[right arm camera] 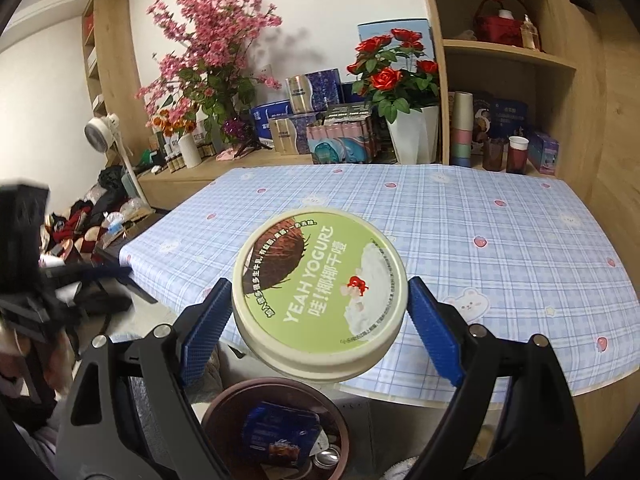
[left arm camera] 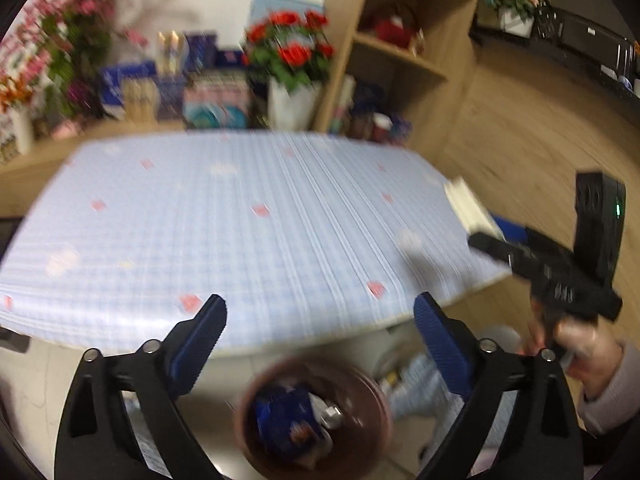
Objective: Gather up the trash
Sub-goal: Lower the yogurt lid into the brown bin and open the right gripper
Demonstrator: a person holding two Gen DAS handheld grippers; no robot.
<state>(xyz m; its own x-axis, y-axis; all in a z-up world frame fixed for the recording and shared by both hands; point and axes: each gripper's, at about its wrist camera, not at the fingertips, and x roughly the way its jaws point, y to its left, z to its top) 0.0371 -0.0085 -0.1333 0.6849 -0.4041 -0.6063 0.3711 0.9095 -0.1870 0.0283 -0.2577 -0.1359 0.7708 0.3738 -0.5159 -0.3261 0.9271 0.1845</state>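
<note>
Right now the right gripper pinches a yogurt tub between its blue pads, one pad on each side of the lid rim, tub tilted with its green "YEAH YOGURT" lid facing the camera. Tub hangs above the near edge of the table, directly over a brown trash bin on the floor below that edge. Bin holds a blue wrapper and a small metal can.

Left gripper has jaws spread wide, nothing between the pads; no contact with anything. It hangs above the same bin, just off the table's near edge; blue wrapper visible inside. Left view is blurred.

Table carries a blue checked cloth with small pink marks; its top looks bare in both views. Right gripper's black body and the hand holding it show at the table's right corner in the left view. Behind the table, a wooden sideboard holds a red rose pot, pink blossom branches and boxes. Shelf unit stands right of the roses.
</note>
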